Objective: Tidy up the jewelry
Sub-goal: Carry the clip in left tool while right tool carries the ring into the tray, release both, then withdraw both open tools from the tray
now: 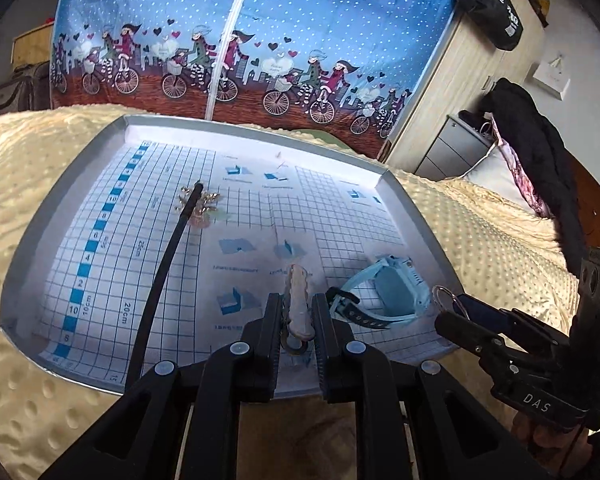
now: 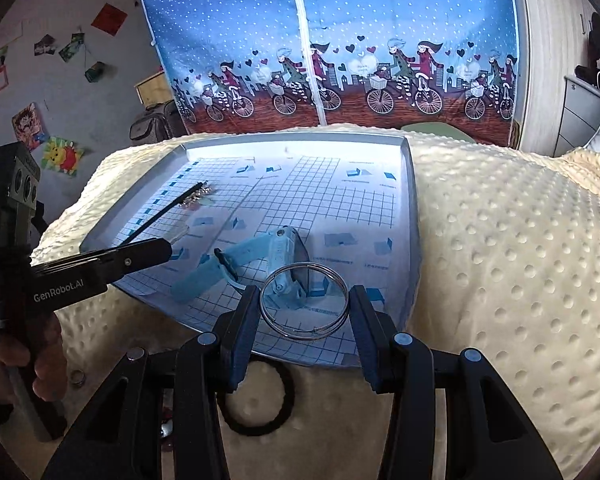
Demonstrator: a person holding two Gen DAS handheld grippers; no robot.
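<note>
Pointing away lengthwise: clamped hair clip (image 1: 298, 304)

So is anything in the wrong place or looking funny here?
A black hair tie and a small ring lie on the cream blanket, outside the tray. On the tray, the blue watch rests tipped on its side. Nothing looks broken or spilled.

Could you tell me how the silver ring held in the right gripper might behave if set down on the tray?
The silver ring looks thin, rigid and probably light. Being round, it may roll if released on edge. The tray has raised sides, which would likely contain it.
</note>
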